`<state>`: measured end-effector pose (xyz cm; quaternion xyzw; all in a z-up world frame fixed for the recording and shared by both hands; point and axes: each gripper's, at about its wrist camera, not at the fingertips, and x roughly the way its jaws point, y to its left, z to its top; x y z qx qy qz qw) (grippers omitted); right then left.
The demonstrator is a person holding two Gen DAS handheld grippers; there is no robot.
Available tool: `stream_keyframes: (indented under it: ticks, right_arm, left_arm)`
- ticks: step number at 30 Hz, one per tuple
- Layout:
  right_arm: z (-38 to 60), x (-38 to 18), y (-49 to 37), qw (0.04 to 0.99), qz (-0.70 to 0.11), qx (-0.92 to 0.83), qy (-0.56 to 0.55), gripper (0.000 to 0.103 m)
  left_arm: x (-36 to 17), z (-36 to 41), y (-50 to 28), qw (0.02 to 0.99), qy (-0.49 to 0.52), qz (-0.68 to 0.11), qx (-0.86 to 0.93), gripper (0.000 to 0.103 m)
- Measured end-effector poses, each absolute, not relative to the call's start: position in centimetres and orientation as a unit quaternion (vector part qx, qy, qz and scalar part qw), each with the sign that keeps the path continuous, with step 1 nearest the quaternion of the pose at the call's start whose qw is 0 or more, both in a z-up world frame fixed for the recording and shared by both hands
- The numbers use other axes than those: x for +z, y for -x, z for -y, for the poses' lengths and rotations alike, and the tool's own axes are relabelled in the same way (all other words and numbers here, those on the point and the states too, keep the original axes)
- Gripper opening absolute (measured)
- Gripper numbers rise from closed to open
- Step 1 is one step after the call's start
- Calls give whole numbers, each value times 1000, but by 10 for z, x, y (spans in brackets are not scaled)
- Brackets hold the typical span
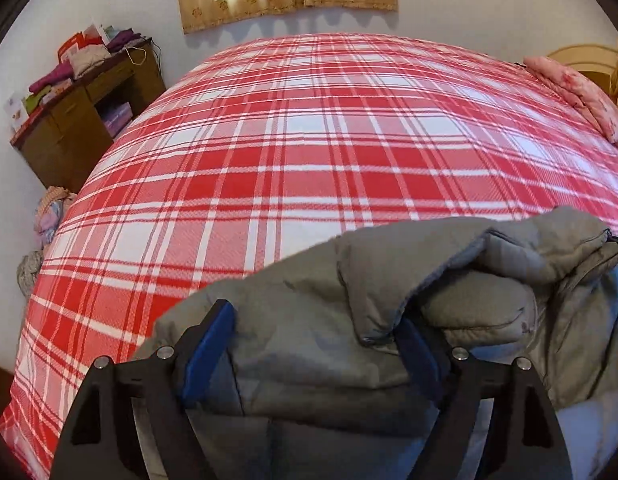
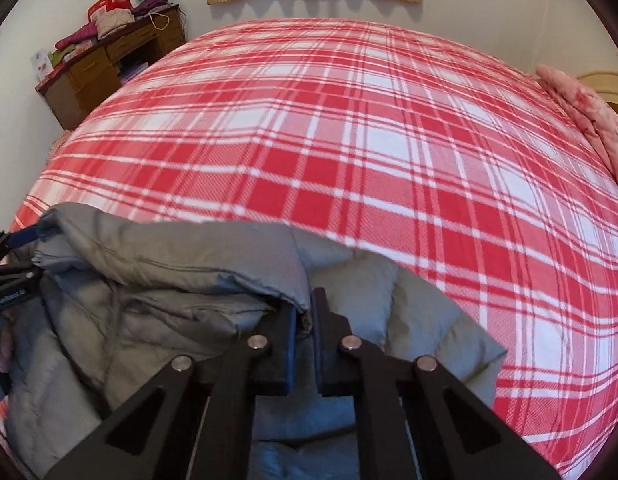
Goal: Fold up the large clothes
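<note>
Your right gripper [image 2: 303,314] pinches a fold of the grey puffer jacket [image 2: 157,280], jaws nearly closed. Left gripper [image 1: 315,320] gapes wide around bunched fabric, gripping nothing. Jacket sits lower frame on the plaid bed [image 1: 309,140], crumpled; folding barely started.

Legible text: one item only. White lettering on the black body of the left gripper [image 2: 7,256], seen at the left edge of the right wrist view; characters too small and blurred to read with certainty.

Printed cards and red packaging on the brown wooden desk [image 1: 75,120] carry graphics, but no words or numbers can be made out in either view.

No brands, numbers or signs readable elsewhere.
</note>
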<state>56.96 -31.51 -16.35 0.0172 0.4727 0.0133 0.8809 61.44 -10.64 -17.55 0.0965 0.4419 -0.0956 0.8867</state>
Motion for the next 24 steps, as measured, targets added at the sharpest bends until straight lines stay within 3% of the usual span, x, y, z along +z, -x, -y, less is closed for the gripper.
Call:
stream_keyframes:
  ticks: [9,12,16,21,24]
  right_arm:
    - [308,-182,-558,903,-430,-4,30,8]
    - [309,-183,-558,904,-426,-2,28,8]
    - [316,-176,-548,906,-422,16,-1,10]
    - [331,-154,-531,913,-406,41,-23,30]
    - [342,-130,-531,924,-378,27,-54,32]
  left_arm:
    - [-98,96,-592,943,-41,-318,-85,82]
    - [-102,113,-615,937,-67,-335,-64,82]
    - [-148,128,-629,909,-135,-393,-44,82]
    - [-165,121,-608,911,-148,-381,-56,82]
    - [-147,120,-604,922,-134,-360,-54,82]
